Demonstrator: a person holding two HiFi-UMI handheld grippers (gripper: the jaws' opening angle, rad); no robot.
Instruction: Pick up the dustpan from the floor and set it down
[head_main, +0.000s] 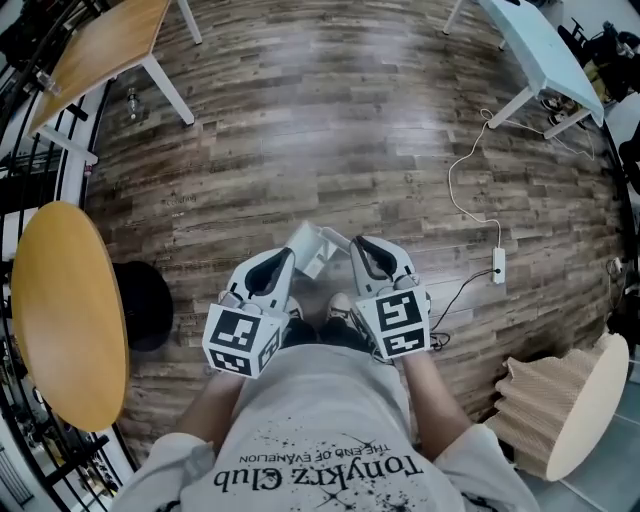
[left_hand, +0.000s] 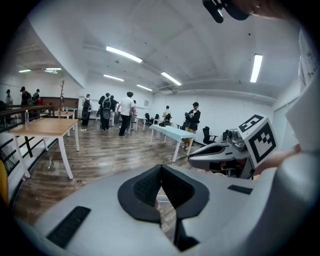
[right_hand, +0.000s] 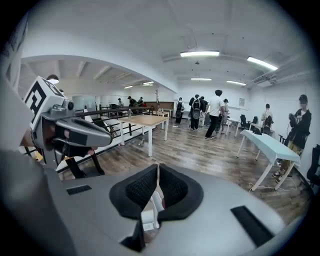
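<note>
Head view — dustpan (head_main: 311, 246) in right tongs (head_main: 362, 250), left (head_main: 286, 262) alongside

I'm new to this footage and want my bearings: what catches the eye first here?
Low in the middle of the head view, the left tool and right tool point forward side by side, the right one shut on a white dustpan over the wood floor. A round yellow table fills the left edge. People stand at the room's far end.
</note>
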